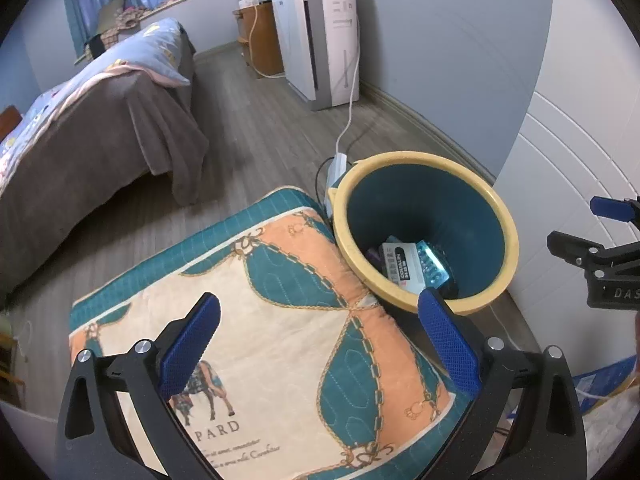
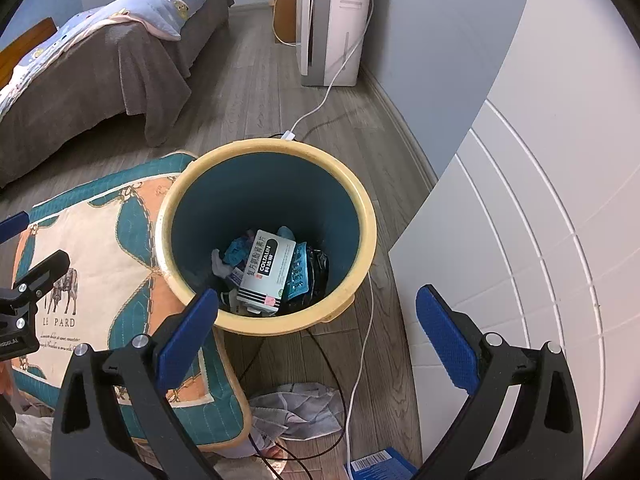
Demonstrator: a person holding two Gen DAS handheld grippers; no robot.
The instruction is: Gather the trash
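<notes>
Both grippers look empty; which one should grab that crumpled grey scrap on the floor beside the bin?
Right, probably. The right gripper is open, with the crumpled grey scrap just below it. The left gripper hangs over the cushion.

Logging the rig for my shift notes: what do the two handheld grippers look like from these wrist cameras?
Both match: the left gripper and right gripper have black angular frames with slot cutouts and silver screw heads, and flat blue fingers with a fine dotted texture. Seen side-on, the right gripper's body carries white letters, "DAS" readable. No cables or sleeves show on either.
</notes>
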